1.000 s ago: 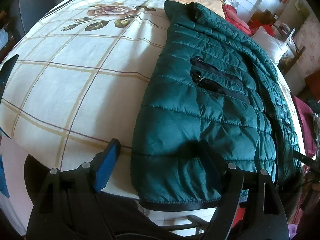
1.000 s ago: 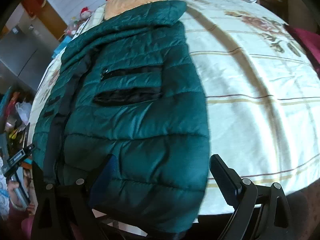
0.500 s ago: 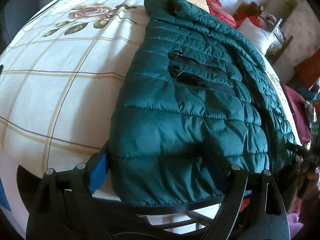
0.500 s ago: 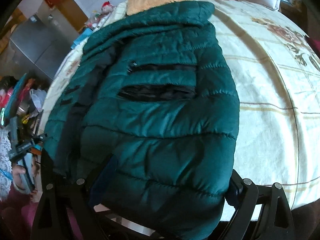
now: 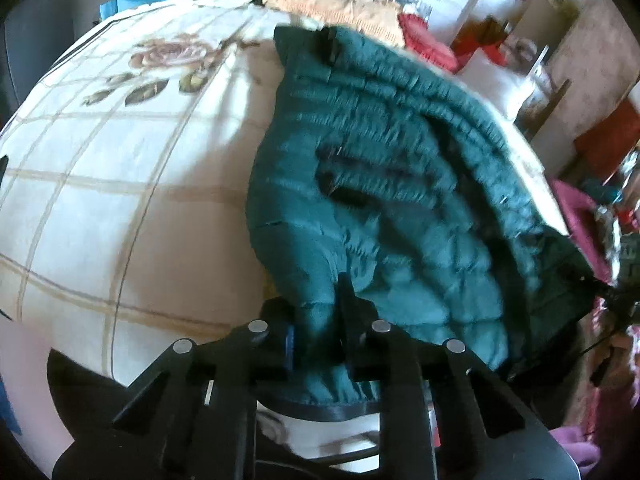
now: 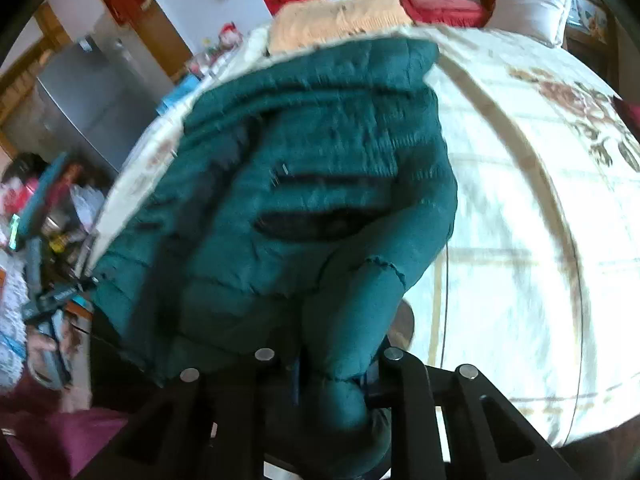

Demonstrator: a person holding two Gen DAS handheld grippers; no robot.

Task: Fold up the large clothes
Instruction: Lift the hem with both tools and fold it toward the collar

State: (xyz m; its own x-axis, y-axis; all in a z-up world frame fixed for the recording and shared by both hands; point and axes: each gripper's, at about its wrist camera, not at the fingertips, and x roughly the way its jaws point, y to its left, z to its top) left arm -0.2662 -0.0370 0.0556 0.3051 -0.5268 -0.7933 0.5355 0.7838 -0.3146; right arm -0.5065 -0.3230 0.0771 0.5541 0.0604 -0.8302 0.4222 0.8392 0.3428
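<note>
A dark green quilted puffer jacket [image 5: 400, 184] lies on a bed with a cream checked sheet [image 5: 120, 160], its collar far from me and its hem near me. My left gripper [image 5: 316, 336] is shut on the jacket's hem corner, and the cloth bunches between the jaws. In the right wrist view the jacket [image 6: 320, 168] fills the middle, and my right gripper [image 6: 332, 364] is shut on the other hem corner. The hem is lifted off the sheet [image 6: 520, 220]. Both views are blurred by motion.
An orange blanket [image 5: 336, 4], a red cushion [image 6: 440, 4] and a white pillow [image 6: 528, 12] lie at the head of the bed. A grey cabinet [image 6: 92, 96] and clutter stand beside the bed. Purple cloth [image 5: 580, 216] lies at the bed's side.
Both grippers moved onto the jacket's hem and shut on it. The hem has lifted and the jacket has bunched up toward the collar.
</note>
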